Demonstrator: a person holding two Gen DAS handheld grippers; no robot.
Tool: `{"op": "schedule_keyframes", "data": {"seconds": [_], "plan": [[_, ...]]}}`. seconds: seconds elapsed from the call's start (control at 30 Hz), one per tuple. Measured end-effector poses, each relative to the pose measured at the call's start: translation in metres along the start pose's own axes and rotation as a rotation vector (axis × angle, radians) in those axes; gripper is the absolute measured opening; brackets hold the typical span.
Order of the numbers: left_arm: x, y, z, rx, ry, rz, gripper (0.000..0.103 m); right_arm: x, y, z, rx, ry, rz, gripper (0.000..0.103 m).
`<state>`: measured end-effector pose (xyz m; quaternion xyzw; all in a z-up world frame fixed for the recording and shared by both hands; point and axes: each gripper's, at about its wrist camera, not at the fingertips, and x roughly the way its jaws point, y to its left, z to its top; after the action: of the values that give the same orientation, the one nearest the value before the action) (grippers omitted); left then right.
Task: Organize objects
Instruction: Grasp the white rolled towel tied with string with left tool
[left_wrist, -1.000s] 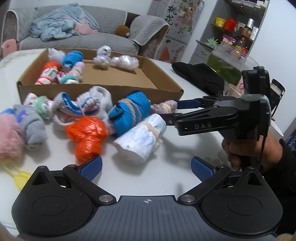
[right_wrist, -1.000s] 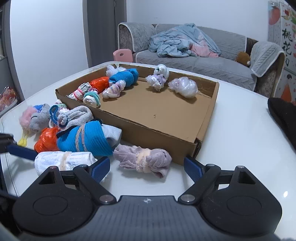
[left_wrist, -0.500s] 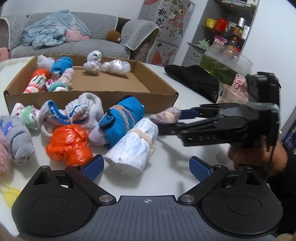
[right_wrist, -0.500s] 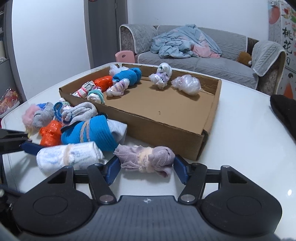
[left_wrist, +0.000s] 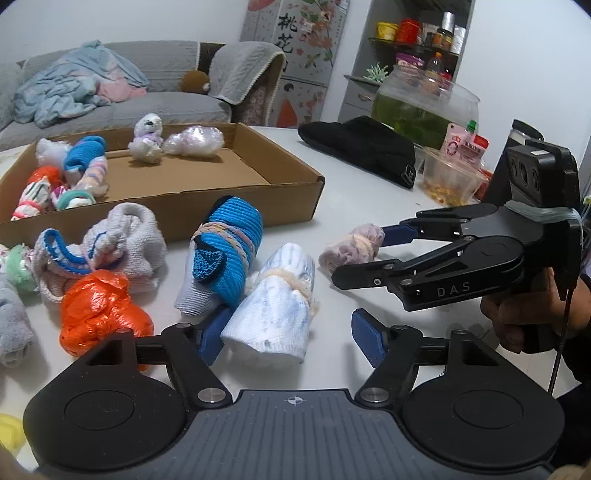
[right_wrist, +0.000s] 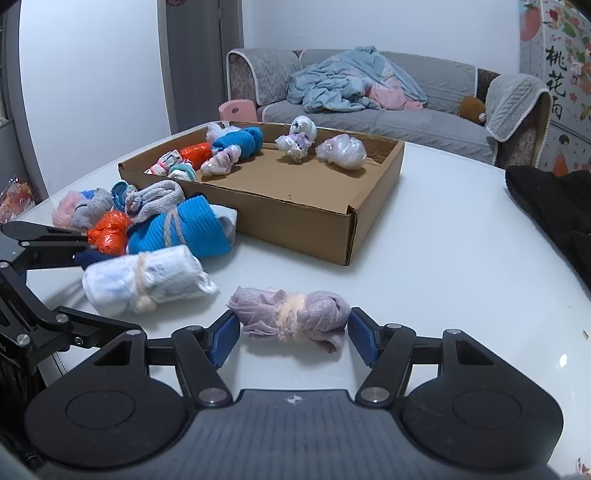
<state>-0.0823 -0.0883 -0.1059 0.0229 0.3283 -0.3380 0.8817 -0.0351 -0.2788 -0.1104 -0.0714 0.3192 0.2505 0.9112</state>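
The right gripper (right_wrist: 293, 338) pinches the lilac sock bundle (right_wrist: 290, 317) end to end, a blue pad pressed on each tip, though its jaws are easing slightly apart. The bundle rests on the white table (right_wrist: 443, 258), just ahead of the pads. The left gripper (left_wrist: 286, 338) is closing around the white sock roll (left_wrist: 271, 314): its left pad touches the roll's near side while the right pad stands apart from it, so there is no pinch yet.

Beyond both, the cardboard box (right_wrist: 295, 206) sits ahead, already holding several bundles along its far and left walls. Left of the white roll lie the blue roll (left_wrist: 225, 251) and the orange bag (left_wrist: 101, 310), close together.

To do this well, I would centre the white roll between the left pads before squeezing, firm up on the lilac bundle, then lift each clear of the box wall and set it on bare cardboard.
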Motion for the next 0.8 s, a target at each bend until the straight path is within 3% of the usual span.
{"op": "schedule_keyframes", "data": {"seconds": [0.07,0.3,0.33,0.47,0.5,0.8], "plan": [[0.003,-0.002,0.001,0.006,0.0,0.012,0.087,0.0,0.0,0.0,0.001,-0.002,0.003,0.063],[0.016,-0.008,0.006,0.027,0.0,0.021,0.089,0.001,-0.003,0.001,-0.003,-0.008,-0.01,0.063],[0.017,-0.008,0.006,0.03,0.0,0.018,0.087,0.001,-0.004,0.001,0.0,-0.01,-0.014,0.063],[0.012,-0.011,0.004,0.046,0.004,0.033,0.055,-0.001,-0.007,-0.001,0.019,-0.015,-0.002,0.06],[0.01,-0.009,0.004,0.036,0.008,0.032,0.052,-0.002,-0.006,-0.001,0.018,-0.019,-0.001,0.059],[-0.016,-0.004,-0.002,0.0,0.007,0.026,0.046,-0.012,-0.009,-0.003,0.018,-0.036,-0.002,0.059]]}}
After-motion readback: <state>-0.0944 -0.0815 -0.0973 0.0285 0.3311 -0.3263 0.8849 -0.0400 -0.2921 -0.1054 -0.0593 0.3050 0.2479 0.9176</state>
